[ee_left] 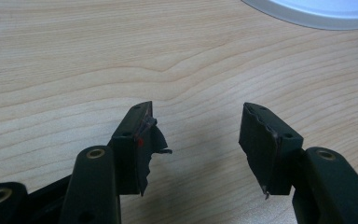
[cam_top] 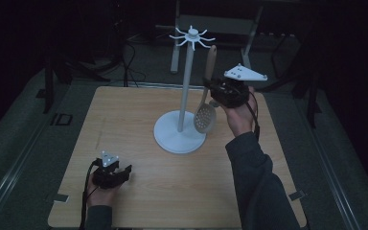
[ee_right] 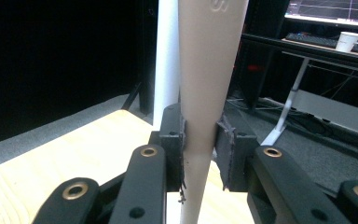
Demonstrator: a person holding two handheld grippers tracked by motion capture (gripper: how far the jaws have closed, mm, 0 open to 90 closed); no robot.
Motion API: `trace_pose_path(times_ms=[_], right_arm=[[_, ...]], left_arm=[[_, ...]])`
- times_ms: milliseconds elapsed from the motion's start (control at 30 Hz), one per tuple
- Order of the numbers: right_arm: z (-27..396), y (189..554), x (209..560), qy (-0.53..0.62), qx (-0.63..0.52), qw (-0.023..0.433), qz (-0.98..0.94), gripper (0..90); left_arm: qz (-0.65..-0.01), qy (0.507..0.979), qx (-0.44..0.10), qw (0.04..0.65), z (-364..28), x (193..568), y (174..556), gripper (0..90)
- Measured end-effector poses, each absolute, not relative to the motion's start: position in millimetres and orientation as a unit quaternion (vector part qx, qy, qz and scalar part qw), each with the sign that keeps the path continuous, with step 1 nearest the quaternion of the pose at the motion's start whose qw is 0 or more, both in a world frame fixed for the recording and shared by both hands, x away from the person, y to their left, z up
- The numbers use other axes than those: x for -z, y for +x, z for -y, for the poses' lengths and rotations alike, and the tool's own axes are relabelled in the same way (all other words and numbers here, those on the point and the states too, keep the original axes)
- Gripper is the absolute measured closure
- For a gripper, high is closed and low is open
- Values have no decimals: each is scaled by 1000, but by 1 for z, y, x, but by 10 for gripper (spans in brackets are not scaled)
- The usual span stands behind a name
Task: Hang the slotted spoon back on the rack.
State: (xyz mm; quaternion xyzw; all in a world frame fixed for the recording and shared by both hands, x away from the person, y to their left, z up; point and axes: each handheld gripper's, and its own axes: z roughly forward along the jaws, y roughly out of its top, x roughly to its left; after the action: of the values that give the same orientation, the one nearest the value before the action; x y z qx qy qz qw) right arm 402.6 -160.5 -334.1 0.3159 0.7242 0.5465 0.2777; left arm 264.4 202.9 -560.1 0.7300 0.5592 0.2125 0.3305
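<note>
At the lower left of the high view the left gripper (cam_top: 111,170) rests on the pale wood-grain surface (cam_top: 139,196), fingers (ee_left: 137,140) released and bare. At centre stands a white hook stand (cam_top: 184,91) on a round base. Right of it, the right gripper (cam_top: 214,92) clenches the beige slotted spoon (cam_top: 205,116) by its smooth tapered handle, perforated bowl hanging down; embossed lettering there is unreadable.

The white stand (cam_top: 181,125) is planted mid-table, its pole (cam_top: 187,84) rising with hooks (cam_top: 191,36) fanned out on top. The slotted spoon (cam_top: 206,103) hangs just right of the pole, narrowing that gap. Left of the stand, the wooden table (cam_top: 124,129) lies wide open around the left gripper (cam_top: 117,171).
</note>
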Motion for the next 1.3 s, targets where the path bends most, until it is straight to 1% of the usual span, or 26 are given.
trace_pose_path(times_ms=[500,1100,1167,1200,1267,1300], right_arm=[[148,413,329,319,-539,270,-732,737],[137,423,331,324,-523,264,-743,732],[137,423,331,324,-523,266,-742,714],[137,422,332,325,-525,266,-741,676],[139,422,333,326,-524,268,-739,631],[139,422,333,326,-524,268,-739,631]], left_arm=[[-560,728,-213,333,-203,560,264,453],[-558,729,-214,333,-204,560,264,453],[-559,728,-214,333,-204,560,264,453],[-560,728,-214,333,-204,560,264,453],[-559,729,-214,332,-204,560,264,453],[-559,729,-214,332,-204,560,264,453]])
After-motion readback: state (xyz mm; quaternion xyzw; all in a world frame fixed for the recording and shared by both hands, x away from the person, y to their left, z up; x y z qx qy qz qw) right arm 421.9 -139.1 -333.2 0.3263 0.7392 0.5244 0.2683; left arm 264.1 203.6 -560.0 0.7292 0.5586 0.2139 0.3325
